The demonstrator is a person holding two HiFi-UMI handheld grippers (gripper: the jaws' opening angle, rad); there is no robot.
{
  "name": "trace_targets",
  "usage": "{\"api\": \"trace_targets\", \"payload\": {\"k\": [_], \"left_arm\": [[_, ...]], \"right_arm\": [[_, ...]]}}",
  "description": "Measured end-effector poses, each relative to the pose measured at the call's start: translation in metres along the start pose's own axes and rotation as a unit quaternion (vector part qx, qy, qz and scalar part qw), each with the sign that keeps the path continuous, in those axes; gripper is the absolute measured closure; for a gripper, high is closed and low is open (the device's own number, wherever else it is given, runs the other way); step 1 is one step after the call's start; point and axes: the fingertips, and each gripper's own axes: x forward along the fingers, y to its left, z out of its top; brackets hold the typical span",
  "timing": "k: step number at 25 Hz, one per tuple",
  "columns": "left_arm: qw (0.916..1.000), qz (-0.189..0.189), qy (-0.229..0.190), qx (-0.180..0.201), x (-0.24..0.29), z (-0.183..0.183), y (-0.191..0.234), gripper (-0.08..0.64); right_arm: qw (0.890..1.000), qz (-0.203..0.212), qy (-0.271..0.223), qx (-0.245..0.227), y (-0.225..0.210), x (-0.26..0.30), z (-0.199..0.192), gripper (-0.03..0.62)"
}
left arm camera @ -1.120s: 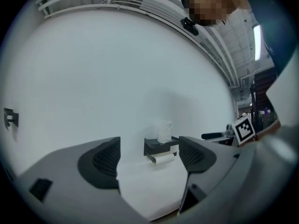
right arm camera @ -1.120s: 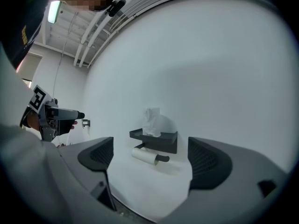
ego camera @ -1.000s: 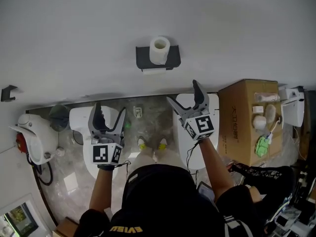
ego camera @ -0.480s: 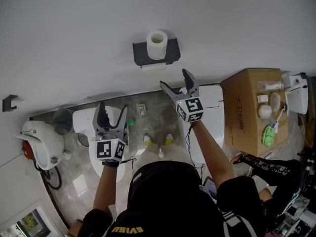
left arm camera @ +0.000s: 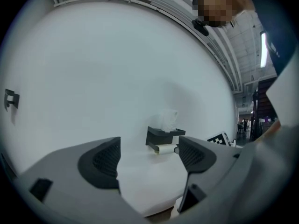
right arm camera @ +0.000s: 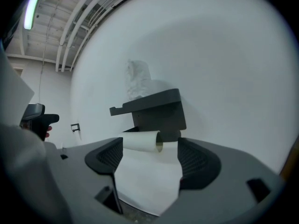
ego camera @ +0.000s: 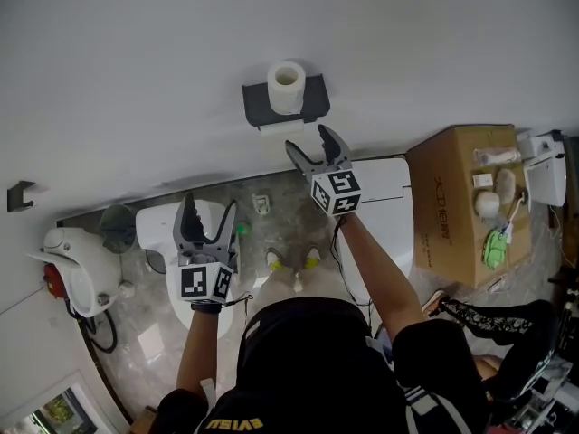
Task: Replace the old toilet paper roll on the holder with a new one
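Jaws of the right gripper [ego camera: 309, 143] stand apart and have just been closing; nothing lies between the pads yet. The old core [right arm camera: 140, 141], a bare cardboard tube, sits level on the bar under the black holder [ego camera: 314, 105] on the wall, just ahead of the right fingertips and roughly centred on the gap between them. Jaws of the left gripper [ego camera: 210, 208] are also apart and empty; this gripper hangs lower and to the left, well apart from the holder. The new roll [ego camera: 287, 86] stands upright on the holder's shelf, directly above the core.

Step in hand, as judged: seizing the core for removal. The jaws probably need to stay wider than the tube until the pads flank it, so further closing is best held back until then. A grip near the open end visible in the right gripper view, across the tube's width, should let it slide along the bar and off. Light pressure is advisable, since thin card crushes and may bind on the bar. The approach should stay below the shelf so the new roll is not knocked off.
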Motion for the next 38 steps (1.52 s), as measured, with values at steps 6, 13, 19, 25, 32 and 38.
{"api": "trace_targets", "payload": {"k": [6, 13, 19, 25, 32, 38], "left_arm": [[1.0000, 0.000, -0.006, 0.004, 0.000, -0.003, 0.001, 0.163], [0.9999, 0.003, 0.017, 0.003, -0.005, -0.013, 0.003, 0.163], [1.0000, -0.002, 0.004, 0.008, -0.003, -0.011, 0.001, 0.163], [1.0000, -0.003, 0.007, 0.005, -0.006, -0.014, -0.002, 0.163], [1.0000, 0.001, 0.005, 0.004, -0.008, -0.014, -0.001, 0.163], [1.0000, 0.000, 0.006, 0.005, -0.009, -0.015, -0.002, 0.163]], "right_arm": [[0.999, -0.013, 0.001, 0.029, -0.006, 0.013, -0.006, 0.304], [1.000, -0.009, -0.001, -0.003, -0.004, 0.012, -0.001, 0.467], [1.000, -0.010, -0.006, -0.012, -0.009, 0.011, 0.003, 0.548], [1.000, 0.001, 0.000, -0.019, -0.007, 0.007, 0.003, 0.561], [1.000, 0.008, 0.005, -0.027, -0.006, 0.004, 0.004, 0.568], [0.999, 0.017, 0.009, -0.034, -0.007, 0.003, 0.005, 0.571]]}}
